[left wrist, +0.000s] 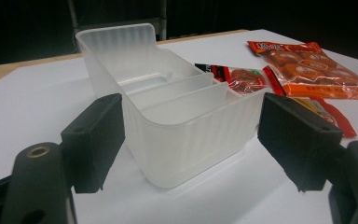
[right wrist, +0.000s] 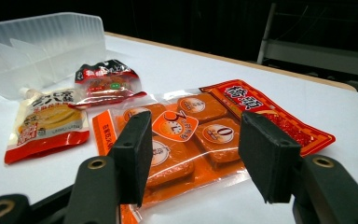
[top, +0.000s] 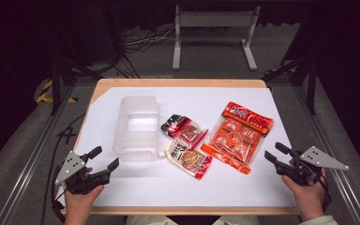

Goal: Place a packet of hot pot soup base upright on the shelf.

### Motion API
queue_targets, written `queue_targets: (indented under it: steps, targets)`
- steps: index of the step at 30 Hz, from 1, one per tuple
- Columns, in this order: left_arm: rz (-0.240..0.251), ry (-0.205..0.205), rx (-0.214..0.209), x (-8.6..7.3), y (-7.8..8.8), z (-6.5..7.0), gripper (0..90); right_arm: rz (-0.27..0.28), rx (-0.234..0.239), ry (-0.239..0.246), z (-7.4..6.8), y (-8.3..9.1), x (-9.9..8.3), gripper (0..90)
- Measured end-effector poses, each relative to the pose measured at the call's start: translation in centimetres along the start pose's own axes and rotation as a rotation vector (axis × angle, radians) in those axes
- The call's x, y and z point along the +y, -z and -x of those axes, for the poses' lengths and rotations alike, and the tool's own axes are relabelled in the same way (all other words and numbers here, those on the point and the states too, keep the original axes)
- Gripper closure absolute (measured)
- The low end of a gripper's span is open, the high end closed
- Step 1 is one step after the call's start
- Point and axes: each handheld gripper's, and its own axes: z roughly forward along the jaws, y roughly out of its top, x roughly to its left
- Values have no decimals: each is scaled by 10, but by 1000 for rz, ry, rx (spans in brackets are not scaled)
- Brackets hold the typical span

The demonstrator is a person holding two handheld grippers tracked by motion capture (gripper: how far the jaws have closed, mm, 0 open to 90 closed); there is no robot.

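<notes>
Two grippers sit low over the near edge of the table (top: 122,84), each in a hand, both with jaws apart and nothing clasped. The left gripper (top: 104,160) is released; its jaws point toward the tub (top: 137,126), which stands just ahead of it and apart from the tips. In the left gripper view the left gripper (left wrist: 186,130) frames the tub (left wrist: 168,116) between its jaws, with clear paper showing between the pads and the ribbed wall. That tub is clear plastic, upright, with an inner divider, and I see nothing lying inside it, though the frosted wall blurs the far compartment somewhat.

The right gripper (top: 275,153) is likewise released, jaws aimed at the orange pack (top: 236,136), which lies flat just ahead of its tips. In the right gripper view the right gripper (right wrist: 193,156) looks over the orange pack (right wrist: 200,135); the pads hang above its near end without pressing on it. Beyond that pack, away from the right gripper and toward the tub, lie two smaller packets: a spouted pouch (top: 190,159) with a red bottom edge, its cap just beside the tub's near corner, and a red-and-black packet (top: 182,127) farther off, between tub and orange pack. The pouch (right wrist: 46,123) and the packet (right wrist: 107,81) lie close together, edges near or overlapping.

White paper covers most of the wooden table.
</notes>
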Motion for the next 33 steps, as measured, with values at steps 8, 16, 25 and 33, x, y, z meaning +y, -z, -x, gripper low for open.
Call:
queue_targets:
  steps: [8, 16, 25, 33]
  targets:
    - [-6, -6, -6, 0, -3, 2, 236, -40, 43, -8, 5, -15, 15, 398]
    - [-2, 15, -8, 0, -3, -1, 234, -30, 54, -63, 23, -31, 33, 360]
    - [3, 13, -2, 0, -4, -1, 203, -74, 49, -99, 50, -68, 35, 291]
    - [-1, 10, -4, -1, -5, 0, 201, -93, -21, -127, 68, -89, 35, 282]
